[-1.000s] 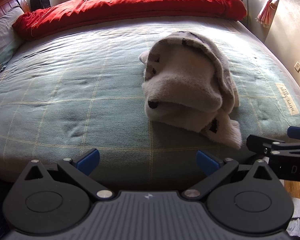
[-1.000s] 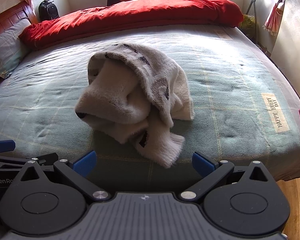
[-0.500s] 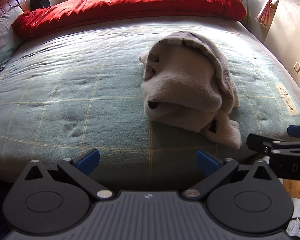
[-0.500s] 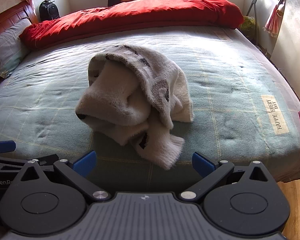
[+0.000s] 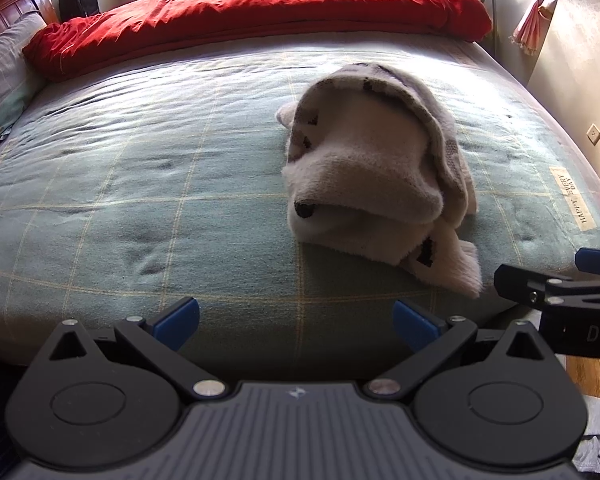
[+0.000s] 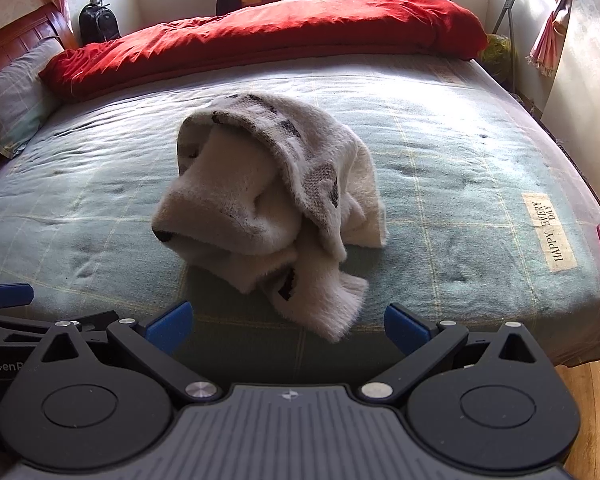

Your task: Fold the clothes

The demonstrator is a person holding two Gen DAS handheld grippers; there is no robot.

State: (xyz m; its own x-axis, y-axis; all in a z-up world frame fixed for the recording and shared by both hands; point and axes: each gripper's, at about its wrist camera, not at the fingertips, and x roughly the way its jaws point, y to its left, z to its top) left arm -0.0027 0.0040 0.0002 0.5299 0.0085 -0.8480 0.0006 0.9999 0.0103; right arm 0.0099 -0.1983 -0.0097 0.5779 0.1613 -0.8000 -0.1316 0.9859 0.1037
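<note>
Hovering: left gripper, right gripper, jaws apart | sweater bunched near bed front edge

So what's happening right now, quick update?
Left tool and right tool open, empty, at bed edge. Fuzzy sweater crumpled on green blanket, unfolded. Nothing blocking.

left gripper: black linkage, blue fingertips, silver screws | right gripper: same, side lettering partly cut off
</note>
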